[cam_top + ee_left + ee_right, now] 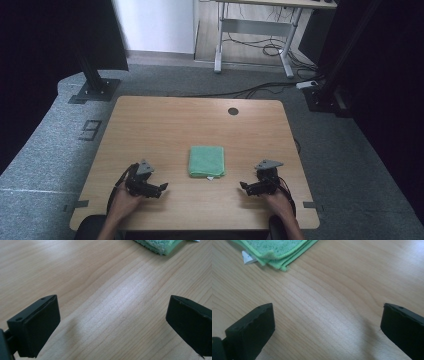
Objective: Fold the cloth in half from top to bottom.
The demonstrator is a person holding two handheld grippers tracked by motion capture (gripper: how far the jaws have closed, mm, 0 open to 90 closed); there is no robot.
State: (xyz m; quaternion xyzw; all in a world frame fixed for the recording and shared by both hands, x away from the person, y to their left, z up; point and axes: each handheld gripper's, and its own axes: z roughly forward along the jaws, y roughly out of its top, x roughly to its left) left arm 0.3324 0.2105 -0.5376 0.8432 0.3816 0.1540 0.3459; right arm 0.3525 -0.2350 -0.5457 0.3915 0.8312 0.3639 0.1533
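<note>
Green cloth (160, 245): cut off by top edge of left gripper view, one folded corner in frame at upper right. In right gripper view, the cloth runs off the upper left; number of folded layers not countable. White tag (249, 258) partly tucked under cloth edge, any print unreadable. In high view, tag is a speck at the cloth's lower edge. Person's forearms cut by bottom of frame. Both upper corners of high view too dark to resolve.
</note>
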